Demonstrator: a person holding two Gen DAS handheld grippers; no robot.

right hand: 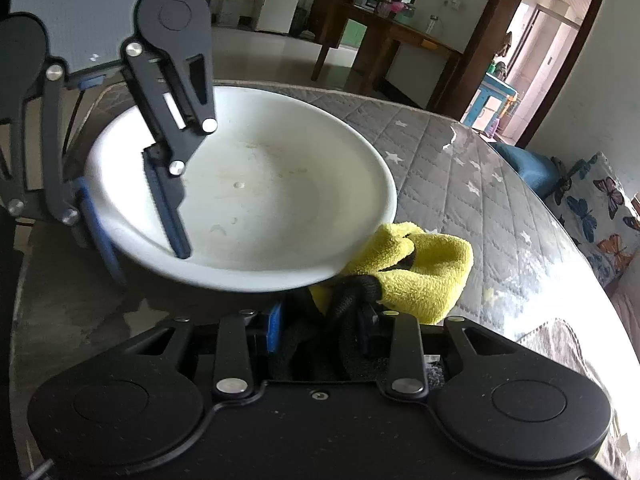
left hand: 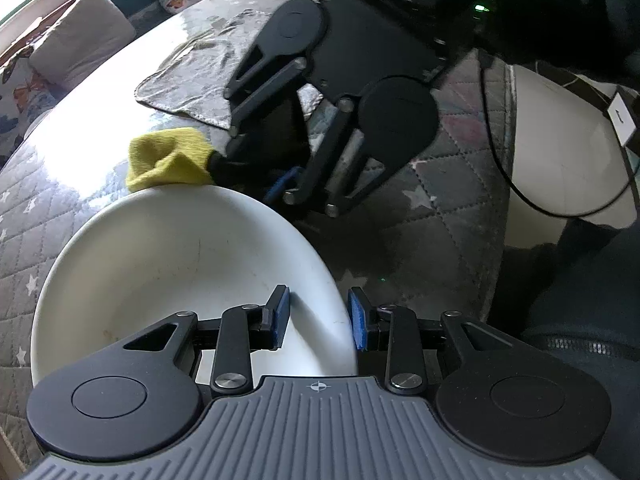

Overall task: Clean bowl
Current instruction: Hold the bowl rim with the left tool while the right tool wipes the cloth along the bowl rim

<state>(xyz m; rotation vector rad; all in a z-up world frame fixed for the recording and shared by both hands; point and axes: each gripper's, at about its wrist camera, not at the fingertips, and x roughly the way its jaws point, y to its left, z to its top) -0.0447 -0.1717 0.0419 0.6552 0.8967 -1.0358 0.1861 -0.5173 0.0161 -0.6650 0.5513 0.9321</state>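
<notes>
Left gripper (left hand: 319,316) pinching bowl (left hand: 168,256) rim, right gripper (right hand: 320,330) clamped on yellow cloth (right hand: 424,268)

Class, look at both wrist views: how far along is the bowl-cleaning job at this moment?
Done: the left gripper straddles the white bowl's rim, one finger inside and one outside, and the right gripper grips the yellow cloth. In hand: the cloth sits at the bowl's outer edge, not inside. Left: wiping, since faint specks and smears still show on the bowl's inner surface.
</notes>
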